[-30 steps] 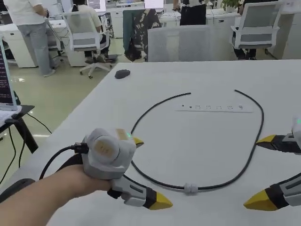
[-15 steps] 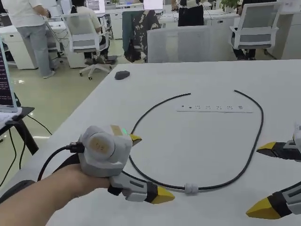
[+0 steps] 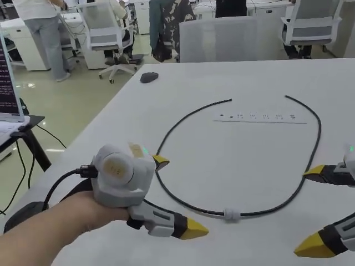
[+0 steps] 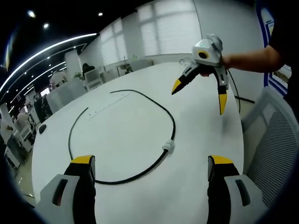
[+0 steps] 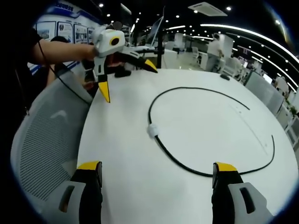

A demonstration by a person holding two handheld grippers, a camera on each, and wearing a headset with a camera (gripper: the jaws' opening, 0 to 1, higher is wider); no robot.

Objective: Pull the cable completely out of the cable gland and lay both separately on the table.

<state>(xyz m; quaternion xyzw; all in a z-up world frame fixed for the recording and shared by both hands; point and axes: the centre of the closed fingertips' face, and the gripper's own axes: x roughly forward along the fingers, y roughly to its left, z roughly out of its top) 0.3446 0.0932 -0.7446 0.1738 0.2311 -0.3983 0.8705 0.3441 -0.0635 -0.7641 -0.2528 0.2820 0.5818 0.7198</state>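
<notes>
Fingers spread on left gripper (image 3: 178,195) and right gripper (image 3: 310,209); looped black cable (image 3: 191,116) carries white cable gland (image 3: 232,214).

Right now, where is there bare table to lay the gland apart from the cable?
Bare: the table inside the cable loop, between the white strip and the cable gland; also the far stretch beyond the strip, right of the mouse. Crowded: the near edge, where the left gripper and right gripper flank the gland.
</notes>
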